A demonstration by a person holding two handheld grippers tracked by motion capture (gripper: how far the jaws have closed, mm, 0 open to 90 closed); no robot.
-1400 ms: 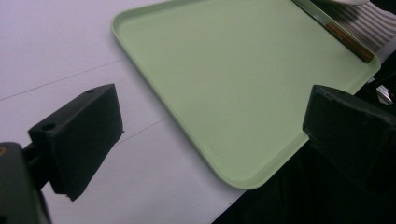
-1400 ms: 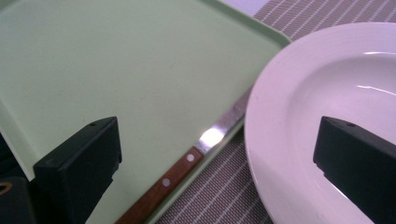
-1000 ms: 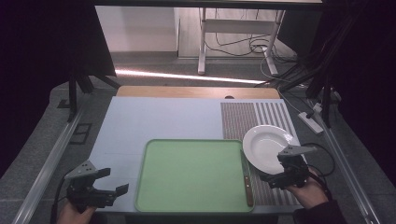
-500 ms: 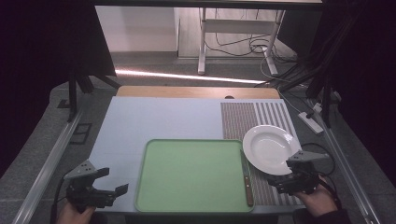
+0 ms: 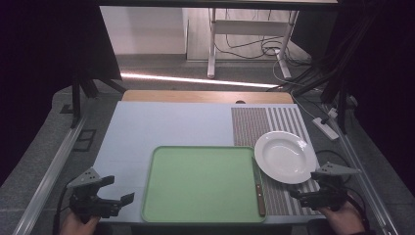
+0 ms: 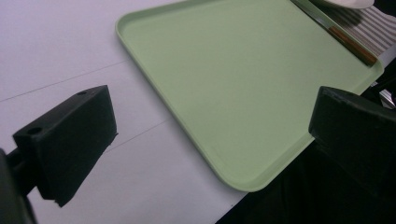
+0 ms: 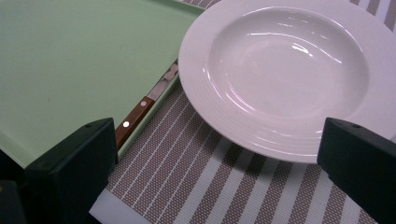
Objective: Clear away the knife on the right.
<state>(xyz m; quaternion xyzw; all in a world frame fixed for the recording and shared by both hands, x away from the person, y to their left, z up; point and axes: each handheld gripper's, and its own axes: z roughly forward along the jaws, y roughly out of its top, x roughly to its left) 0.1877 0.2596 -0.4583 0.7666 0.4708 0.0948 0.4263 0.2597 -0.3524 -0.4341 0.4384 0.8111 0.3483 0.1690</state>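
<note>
Showing the knife [image 7: 140,109] against the tray [image 7: 70,70], the right gripper [image 7: 219,154] and left gripper [image 6: 205,144] spread fingers wide, holding nothing.

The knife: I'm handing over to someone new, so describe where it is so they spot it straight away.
Find the big green tray at the near middle of the table. Along the tray's right edge, just inside the rim, lies the knife, pointing away from the person, with the white plate on the striped mat beside it. It is the one thin thing there, with a brown wooden handle and metal blade.
</note>
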